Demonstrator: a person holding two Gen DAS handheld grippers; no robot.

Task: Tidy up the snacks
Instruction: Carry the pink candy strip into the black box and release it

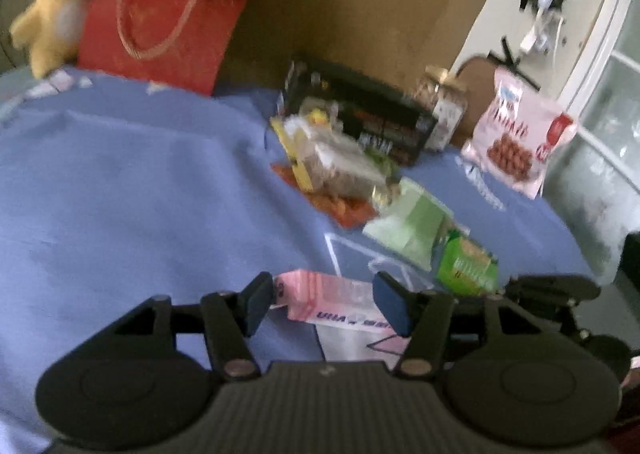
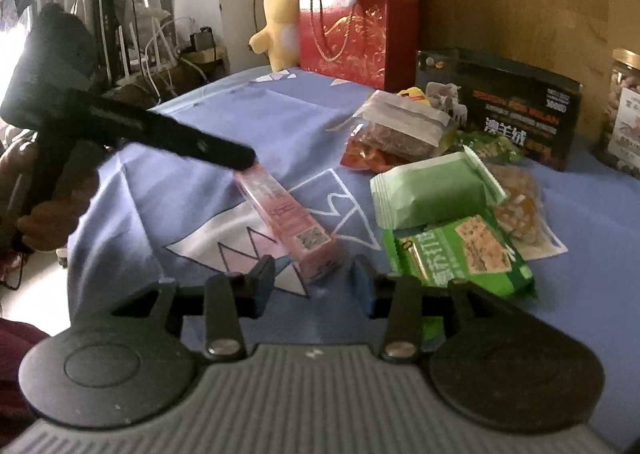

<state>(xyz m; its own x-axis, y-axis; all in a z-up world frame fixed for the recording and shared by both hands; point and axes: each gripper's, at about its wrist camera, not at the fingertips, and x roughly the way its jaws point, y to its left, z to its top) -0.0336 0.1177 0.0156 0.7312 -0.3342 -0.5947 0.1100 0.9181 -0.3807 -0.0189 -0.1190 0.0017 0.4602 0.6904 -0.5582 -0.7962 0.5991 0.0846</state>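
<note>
A long pink snack box point(image 2: 288, 218) lies flat on the blue cloth point(image 2: 224, 118). My right gripper point(image 2: 312, 284) is open around the box's near end, with a gap on each side. My left gripper point(image 1: 325, 304), a black arm point(image 2: 168, 130) in the right wrist view, sits at the box's far end. There the pink box point(image 1: 332, 300) lies between the blue pads point(image 1: 394, 308), and the blurred picture shows no clear squeeze, so I read it as open. To the right lie a pale green packet point(image 2: 432, 190) and a bright green cracker pack point(image 2: 460, 254).
A heap of clear snack bags point(image 2: 396, 134), a dark box point(image 2: 512, 110) and a nut jar point(image 2: 626, 110) fill the back right. A pink bag point(image 1: 516, 138) stands upright. A red gift bag point(image 2: 352, 30) and a yellow plush toy point(image 2: 280, 22) are at the back. The table edge drops off at left.
</note>
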